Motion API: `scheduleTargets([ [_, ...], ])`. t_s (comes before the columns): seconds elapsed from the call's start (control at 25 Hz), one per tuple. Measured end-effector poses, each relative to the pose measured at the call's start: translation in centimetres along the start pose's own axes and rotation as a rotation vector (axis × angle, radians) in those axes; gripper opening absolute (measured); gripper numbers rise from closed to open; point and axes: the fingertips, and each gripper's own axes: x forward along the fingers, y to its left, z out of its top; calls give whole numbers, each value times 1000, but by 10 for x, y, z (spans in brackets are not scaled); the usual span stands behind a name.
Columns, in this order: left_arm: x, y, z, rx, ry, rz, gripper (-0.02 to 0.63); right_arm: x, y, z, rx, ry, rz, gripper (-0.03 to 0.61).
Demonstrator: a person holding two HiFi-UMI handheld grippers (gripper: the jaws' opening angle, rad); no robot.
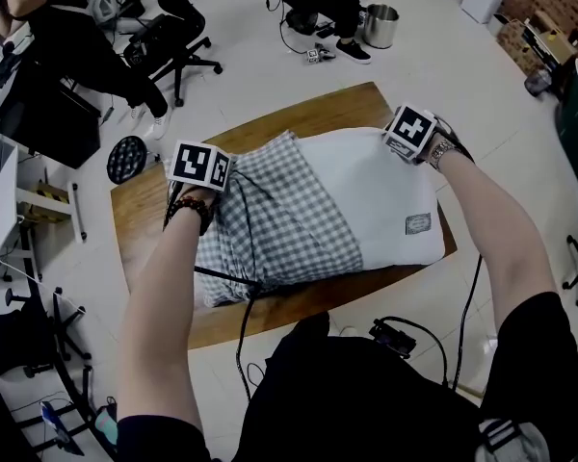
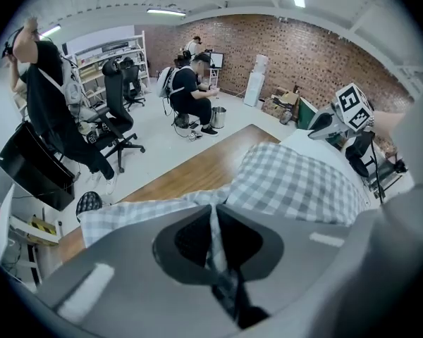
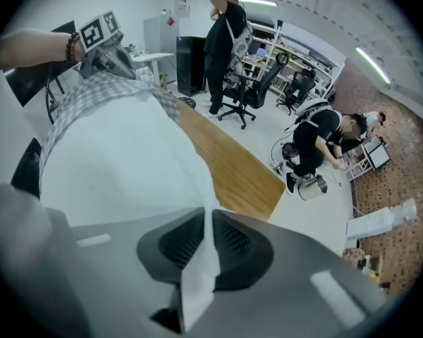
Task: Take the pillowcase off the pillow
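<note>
In left gripper [image 2: 213, 206]: pillowcase [image 2: 296, 185] edge; in right gripper [image 3: 206, 213]: pillow [image 3: 120, 167] corner.

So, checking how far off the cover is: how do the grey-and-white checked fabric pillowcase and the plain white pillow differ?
The checked pillowcase is patterned and rumpled; the white pillow is plain, with a grey label. In the head view the pillowcase covers only the pillow's left part; its right part lies bare. The left gripper is shut on the pillowcase, the right gripper on the pillow's edge. Both lie on the wooden table.
</note>
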Motion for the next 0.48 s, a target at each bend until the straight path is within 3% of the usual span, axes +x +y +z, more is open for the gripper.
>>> scheduleTargets([
  [0.12,0,-9,3,19,-32,-2,23,0,6,8,-11,-42,-12,102],
  [0.2,-4,-10,5,19,-57,-2,70,-4,8,13,-28,-54,-32,164],
  [0.32,-12,-15,7,9,-94,0,119,-15,13,17,-48,-74,-49,186],
  [0.48,-21,-29,3,10,-136,10,136,-28,29,14,-66,-109,-56,187],
])
